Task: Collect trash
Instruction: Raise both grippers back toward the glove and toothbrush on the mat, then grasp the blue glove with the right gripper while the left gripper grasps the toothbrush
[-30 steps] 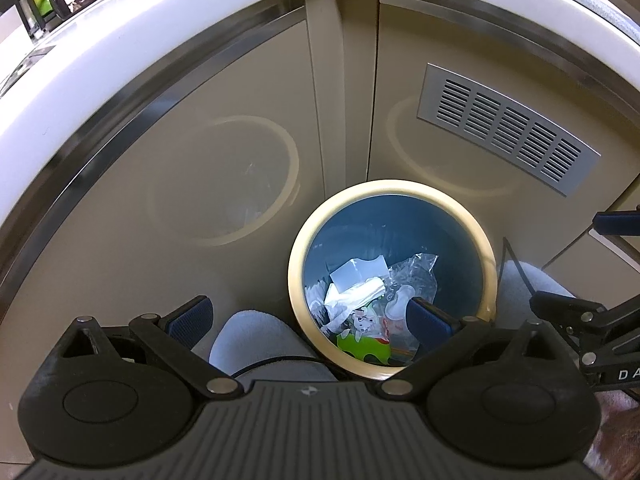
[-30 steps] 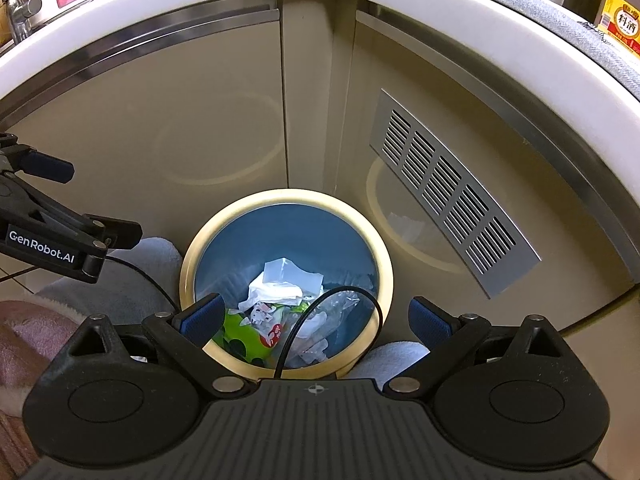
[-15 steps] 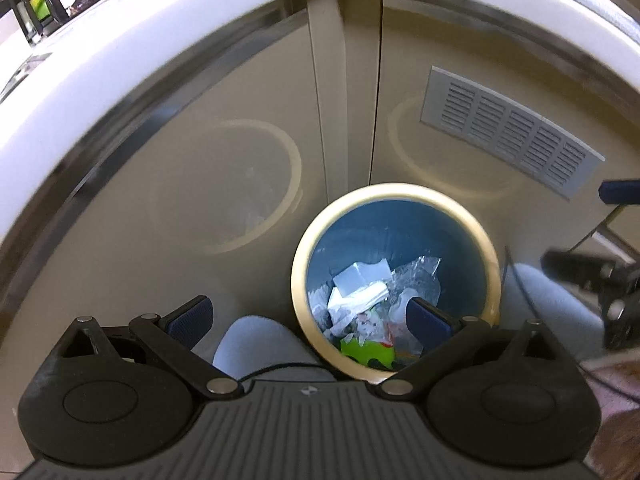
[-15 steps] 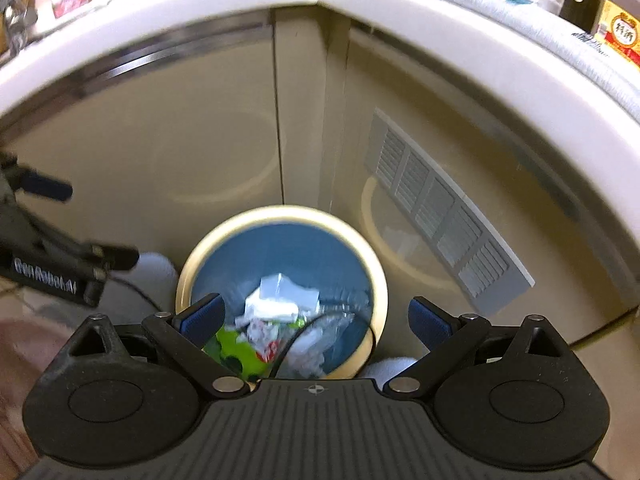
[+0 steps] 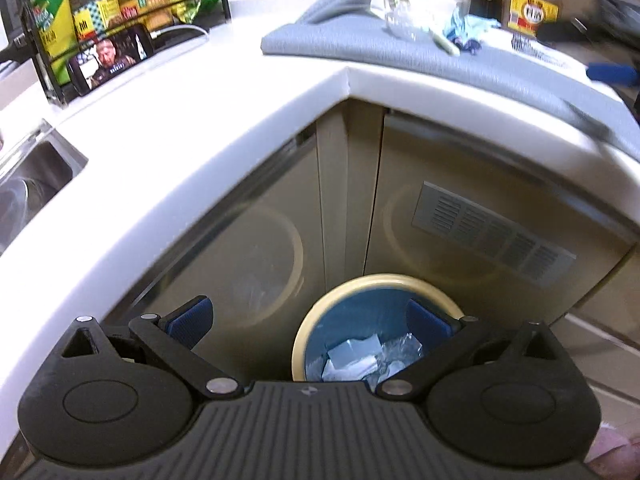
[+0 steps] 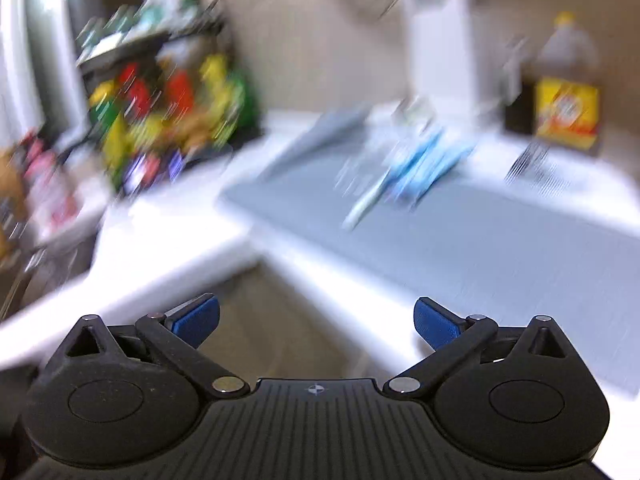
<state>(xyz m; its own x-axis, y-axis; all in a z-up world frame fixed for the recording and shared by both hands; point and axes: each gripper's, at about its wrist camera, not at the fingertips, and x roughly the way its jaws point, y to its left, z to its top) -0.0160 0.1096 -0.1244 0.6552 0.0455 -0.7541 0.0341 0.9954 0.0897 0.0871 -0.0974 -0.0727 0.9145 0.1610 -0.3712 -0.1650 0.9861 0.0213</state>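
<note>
Floor-level, below the worktop corner, the bin already holds wrappers. Both the left hand-held gripper and the right hand-held gripper gape wide, empty. On the mat beyond the corner lie blue scraps, still uncollected. Behind them stands a bottle; a hasty, blurred reach could likely topple it or miss the scraps.

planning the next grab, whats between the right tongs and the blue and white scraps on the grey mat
In the blurred right wrist view, only bare grey mat and white counter edge lie between the open right tongs and the blue and white scraps.
</note>
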